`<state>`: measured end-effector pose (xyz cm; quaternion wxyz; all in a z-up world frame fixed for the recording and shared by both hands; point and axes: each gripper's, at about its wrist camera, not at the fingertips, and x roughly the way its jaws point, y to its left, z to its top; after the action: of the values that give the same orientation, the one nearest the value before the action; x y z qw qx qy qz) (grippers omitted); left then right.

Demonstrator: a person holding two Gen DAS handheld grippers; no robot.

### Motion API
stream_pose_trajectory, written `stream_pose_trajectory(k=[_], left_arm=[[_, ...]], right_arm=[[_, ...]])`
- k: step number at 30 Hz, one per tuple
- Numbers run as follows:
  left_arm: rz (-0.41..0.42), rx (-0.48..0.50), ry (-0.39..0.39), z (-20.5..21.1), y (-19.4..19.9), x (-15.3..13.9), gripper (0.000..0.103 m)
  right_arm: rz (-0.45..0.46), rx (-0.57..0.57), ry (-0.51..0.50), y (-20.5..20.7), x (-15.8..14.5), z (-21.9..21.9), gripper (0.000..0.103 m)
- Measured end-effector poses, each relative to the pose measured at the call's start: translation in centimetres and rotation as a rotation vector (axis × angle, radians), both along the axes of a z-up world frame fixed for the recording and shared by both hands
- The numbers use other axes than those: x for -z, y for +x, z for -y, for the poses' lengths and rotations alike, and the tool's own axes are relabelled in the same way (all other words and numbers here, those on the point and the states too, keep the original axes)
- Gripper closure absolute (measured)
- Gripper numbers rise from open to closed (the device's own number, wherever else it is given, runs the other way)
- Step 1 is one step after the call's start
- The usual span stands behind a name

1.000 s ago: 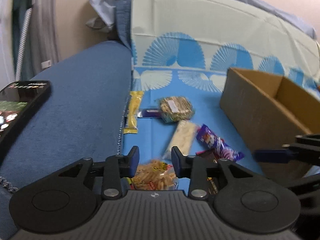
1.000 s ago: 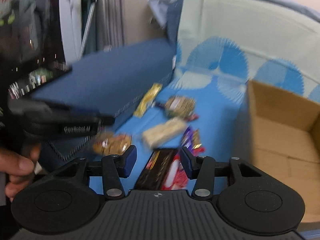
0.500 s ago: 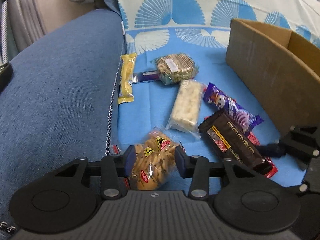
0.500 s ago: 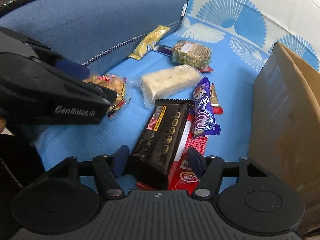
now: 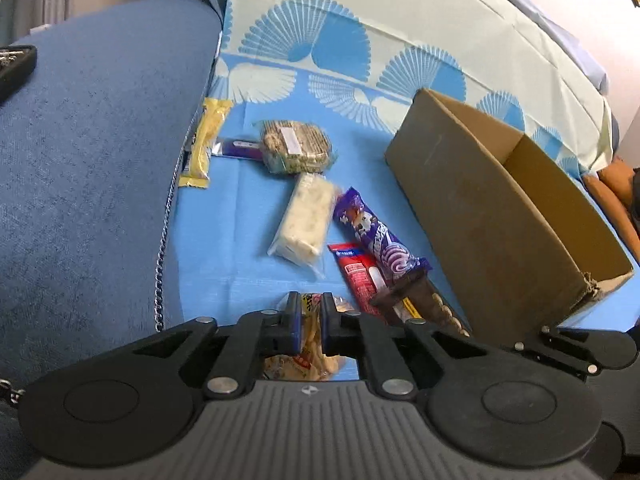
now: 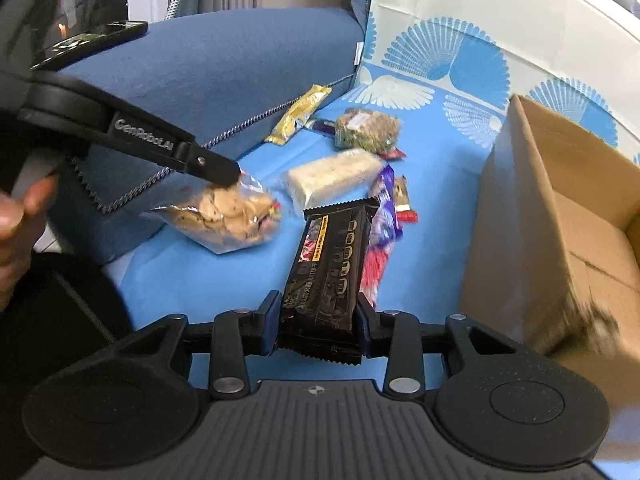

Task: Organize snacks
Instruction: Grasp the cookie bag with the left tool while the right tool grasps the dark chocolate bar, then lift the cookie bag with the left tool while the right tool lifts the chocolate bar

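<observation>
A clear bag of small cookies (image 5: 310, 356) sits on the blue cloth, and my left gripper (image 5: 309, 320) is closing on it, pads pinching its top. The right wrist view shows the same bag (image 6: 228, 216) bunched under the left gripper's fingertips (image 6: 224, 172). My right gripper (image 6: 317, 328) is closing on the near end of a black snack packet (image 6: 332, 264), both pads against its sides. An open cardboard box (image 5: 480, 208) stands to the right of the snacks.
More snacks lie on the cloth: a yellow bar (image 5: 204, 140), a round seed-cracker pack (image 5: 296, 146), a white rice bar (image 5: 306, 220), a purple packet (image 5: 380, 236) and a red one (image 5: 358, 272). A blue sofa arm (image 5: 88, 160) with a phone (image 6: 92, 40) borders the left.
Both grippers came down onto the snacks. The left jaws closed from wide open onto the cookie bag, and the right jaws narrowed onto the black packet.
</observation>
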<state>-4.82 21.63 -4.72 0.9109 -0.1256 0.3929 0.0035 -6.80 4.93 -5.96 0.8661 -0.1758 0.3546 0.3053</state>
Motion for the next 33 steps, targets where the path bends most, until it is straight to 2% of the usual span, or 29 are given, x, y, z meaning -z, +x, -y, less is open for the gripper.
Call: stream_pose_trajectory(k=[2,4,6,7,11,13,16,21,29,33], left_arm=[[-0.003,0.005,-0.001,0.0,0.0,-0.2,0.079],[-0.016,-0.001,0.019,0.1,0.1,-0.2,0.046],[-0.042,0.0,0.038,0.3,0.6,0.0,0.035],[-0.061,0.004,0.046,0.3,0.9,0.1,0.031],[-0.12,0.05,0.091,0.5,1.8,1.3,0.026],[-0.146,0.065,0.116,1.0,2.3,1.7,0.019],[-0.176,0.087,0.139,1.1,2.9,2.4,0.019],[-0.217,0.076,0.158,1.3,3.6,3.2,0.019],[-0.217,0.077,0.211,2.2,4.1,3.3,0.019],[-0.223,0.063,0.207,2.1,4.4,3.6,0.021]], right_arm=[[-0.032,0.014,-0.015,-0.1,0.3,0.4,0.064],[-0.046,0.02,0.01,-0.1,0.2,0.8,0.063],[-0.056,0.029,0.018,0.1,0.4,1.0,0.063],[-0.056,0.035,0.021,0.2,0.5,1.1,0.06],[-0.058,0.048,0.034,0.6,0.7,1.2,0.045],[-0.067,0.037,0.042,0.8,1.1,1.1,0.044],[-0.07,0.025,0.023,1.1,1.7,0.9,0.042],[-0.095,0.028,0.01,1.8,2.5,0.8,0.041],[-0.097,0.008,-0.02,1.6,3.0,0.7,0.042],[-0.102,0.003,-0.02,1.5,3.0,0.8,0.05]])
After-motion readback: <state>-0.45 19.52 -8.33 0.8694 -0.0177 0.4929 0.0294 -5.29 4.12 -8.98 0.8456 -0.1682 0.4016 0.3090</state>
